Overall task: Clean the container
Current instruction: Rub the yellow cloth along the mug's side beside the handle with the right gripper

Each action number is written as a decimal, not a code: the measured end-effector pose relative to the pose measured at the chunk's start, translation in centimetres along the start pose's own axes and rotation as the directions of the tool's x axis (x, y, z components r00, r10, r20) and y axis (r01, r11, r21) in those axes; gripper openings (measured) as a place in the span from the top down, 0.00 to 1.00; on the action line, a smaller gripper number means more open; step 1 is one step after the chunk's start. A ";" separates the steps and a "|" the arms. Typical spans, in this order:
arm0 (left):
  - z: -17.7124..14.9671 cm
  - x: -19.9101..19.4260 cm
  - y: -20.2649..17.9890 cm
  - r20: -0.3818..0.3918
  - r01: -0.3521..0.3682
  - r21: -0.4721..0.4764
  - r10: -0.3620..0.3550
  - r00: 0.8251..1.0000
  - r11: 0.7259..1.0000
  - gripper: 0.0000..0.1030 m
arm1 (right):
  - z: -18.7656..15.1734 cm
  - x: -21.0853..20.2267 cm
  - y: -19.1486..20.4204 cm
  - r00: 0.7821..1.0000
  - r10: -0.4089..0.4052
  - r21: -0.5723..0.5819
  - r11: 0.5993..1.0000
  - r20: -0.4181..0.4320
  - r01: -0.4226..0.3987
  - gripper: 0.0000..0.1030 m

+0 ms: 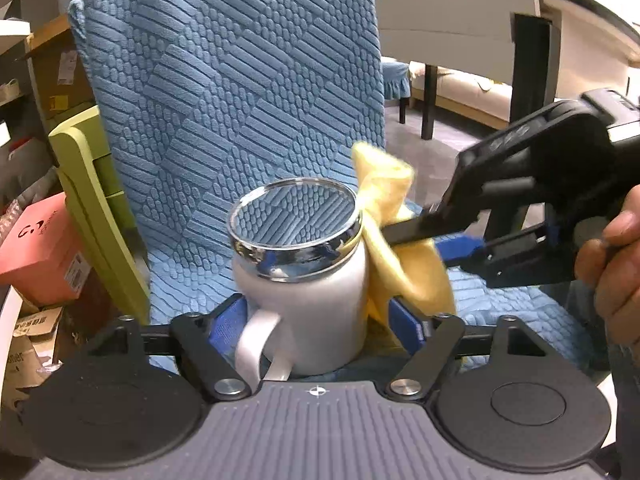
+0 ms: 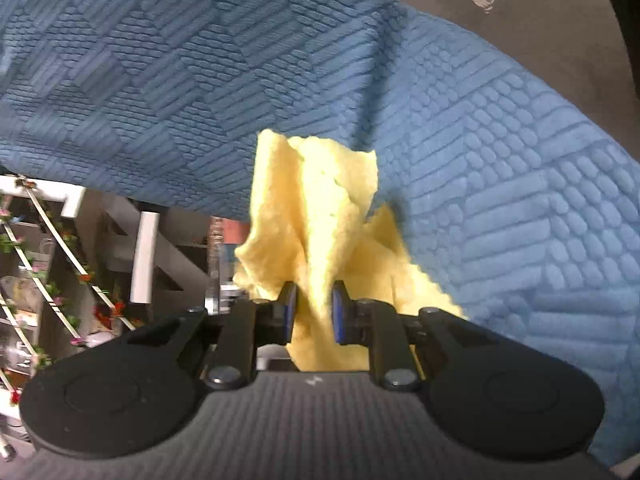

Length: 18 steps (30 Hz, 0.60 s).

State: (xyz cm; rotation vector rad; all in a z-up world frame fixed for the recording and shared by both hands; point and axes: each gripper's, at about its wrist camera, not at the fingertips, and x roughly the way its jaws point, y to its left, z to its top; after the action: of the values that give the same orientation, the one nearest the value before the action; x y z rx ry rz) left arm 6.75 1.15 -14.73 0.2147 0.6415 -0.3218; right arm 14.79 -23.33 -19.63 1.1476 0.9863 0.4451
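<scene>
A white ceramic container [image 1: 316, 304] with a chrome-rimmed glass lid [image 1: 295, 220] and a white handle [image 1: 256, 350] stands upright between the blue pads of my left gripper [image 1: 318, 324], which is shut on it. My right gripper [image 2: 314, 312] is shut on a yellow cloth [image 2: 320, 216]. In the left wrist view the right gripper [image 1: 424, 232] comes in from the right and holds the yellow cloth [image 1: 400, 240] against the container's right side, by the lid rim.
A blue textured chair cover [image 1: 240, 80] fills the background and lies under the container; it also shows in the right wrist view [image 2: 500, 160]. A green chair [image 1: 92, 200] and a red box [image 1: 44, 252] stand at the left. A table [image 1: 520, 8] is behind at the right.
</scene>
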 end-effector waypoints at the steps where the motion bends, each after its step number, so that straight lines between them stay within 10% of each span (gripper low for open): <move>1: 0.0 -0.1 0.1 0.002 -0.001 -0.004 0.001 1.000 1.000 0.29 | -0.2 -0.2 0.2 1.000 0.021 -0.003 1.000 0.006 -0.021 0.81; 18: -0.1 -0.5 -0.3 0.009 -0.024 -0.002 0.025 1.000 1.000 0.31 | -1.2 0.3 -0.1 1.000 -0.006 -0.002 1.000 -0.019 0.006 0.81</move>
State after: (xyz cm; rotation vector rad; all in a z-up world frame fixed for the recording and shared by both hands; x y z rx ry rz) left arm 6.23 0.99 -14.56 0.2188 0.6296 -0.2984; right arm 13.97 -22.51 -19.99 1.1402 1.0053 0.4522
